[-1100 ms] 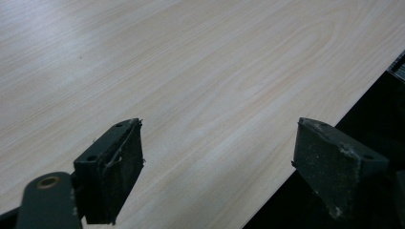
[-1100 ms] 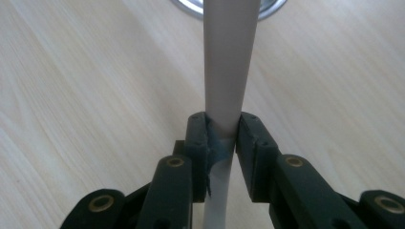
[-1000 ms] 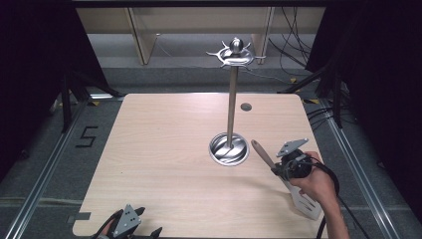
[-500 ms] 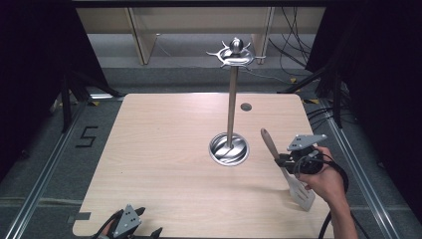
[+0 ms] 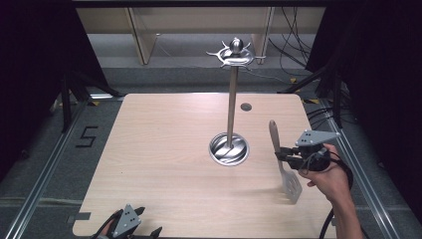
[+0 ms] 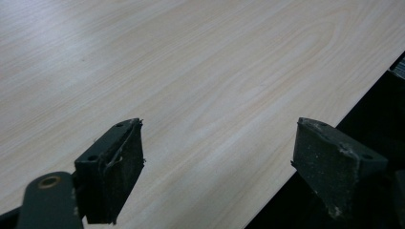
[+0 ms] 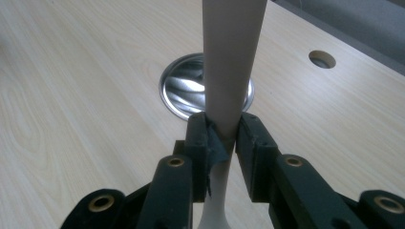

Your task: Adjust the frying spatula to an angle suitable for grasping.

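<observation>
The right hand-held gripper [image 5: 279, 155] clamps the spatula [image 5: 282, 162] upright beside the utensil stand [image 5: 229, 148]; raise it steadily, the handle's end level with the hooks.

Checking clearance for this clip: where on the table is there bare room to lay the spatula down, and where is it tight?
The table is bare across its whole left half, from the stand's round base to the left edge, and along the far edge beside the small hole. It is tight at the right, where the right gripper holds the spatula, and near the left gripper.
</observation>
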The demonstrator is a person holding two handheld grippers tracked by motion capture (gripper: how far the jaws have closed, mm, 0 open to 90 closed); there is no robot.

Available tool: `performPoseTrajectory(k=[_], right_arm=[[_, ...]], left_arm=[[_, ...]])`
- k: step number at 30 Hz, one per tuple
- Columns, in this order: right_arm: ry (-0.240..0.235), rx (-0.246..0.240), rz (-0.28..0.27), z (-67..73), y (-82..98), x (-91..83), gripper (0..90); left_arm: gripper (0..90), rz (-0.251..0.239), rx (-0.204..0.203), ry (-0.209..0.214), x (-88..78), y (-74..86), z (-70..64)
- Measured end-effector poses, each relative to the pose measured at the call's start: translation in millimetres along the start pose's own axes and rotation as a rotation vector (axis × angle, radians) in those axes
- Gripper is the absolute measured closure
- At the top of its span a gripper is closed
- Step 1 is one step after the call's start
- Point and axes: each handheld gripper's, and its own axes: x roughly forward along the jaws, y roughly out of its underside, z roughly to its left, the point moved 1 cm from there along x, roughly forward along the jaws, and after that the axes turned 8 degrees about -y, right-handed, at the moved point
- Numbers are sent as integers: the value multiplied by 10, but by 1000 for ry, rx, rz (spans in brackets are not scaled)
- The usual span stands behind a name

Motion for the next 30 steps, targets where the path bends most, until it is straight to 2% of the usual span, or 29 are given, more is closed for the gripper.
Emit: performPoseTrajectory(k=[1,2,3,4,5,6,7,9,10,11,13,14,15,16,17,18,20,23,25,26,27,28,29,30], right_arm=[[2,-13,-2,-11,-9,-5,760],[2,-13,-2,-11,-9,-5,760],[-8,-3,-13,-4,-14,-12,760],[-5,-2,-23,-8,-16,-15,760],[-2,-10,-39,-18,-21,-12,760],[-3,-9,-47,-20,-26,-22,760],[-3,-9,-47,-20,-26,-22,760],[2,3,-99,0,-45,-51,760],[-2,4,-112,0,-57,-63,760],[-7,-3,-117,2,-75,-78,760],[-5,-5,-129,17,-90,-92,760],[-5,-40,-149,24,-132,-108,760],[-4,-50,-165,29,-147,-109,761],[-5,-45,-188,43,-163,-96,760],[-13,-42,-175,54,-176,-107,760],[-9,-55,-198,61,-200,-99,760],[-7,-55,-212,79,-240,-78,760],[-1,-55,-199,92,-306,-74,760],[10,-56,-219,103,-345,-58,760],[19,-55,-216,107,-373,-66,760],[19,-55,-216,107,-373,-66,760],[39,-77,-232,100,-401,-66,760],[48,-71,-240,123,-468,-86,760],[44,-60,-241,144,-500,-93,760]], left_arm=[[170,1,-15,-5,-4,5,1],[170,1,-15,-5,-4,5,1],[170,5,-34,-2,-12,9,-11],[170,-3,-5,-6,-9,6,16],[170,-12,-44,-5,0,17,-7],[170,-8,-22,-4,-1,11,8],[170,-8,-22,-4,-1,11,8],[170,5,-21,-1,-4,8,-4],[170,-4,-47,8,9,10,-25],[170,15,-28,-16,9,15,-15],[170,15,-21,-12,10,13,-12],[170,8,-33,-5,16,18,-22],[170,8,-33,-5,16,17,-22],[170,12,-30,-3,14,17,-19],[170,14,-31,7,7,16,-25],[170,5,2,5,14,12,-5],[170,7,13,2,16,9,2],[170,7,8,-3,22,12,-1],[170,10,13,-3,21,12,3],[170,22,-26,-2,20,17,-15],[170,22,-26,-2,20,17,-15],[170,10,-34,-2,32,23,-14],[170,-5,21,-4,37,15,25],[170,-5,22,-6,36,16,27]])
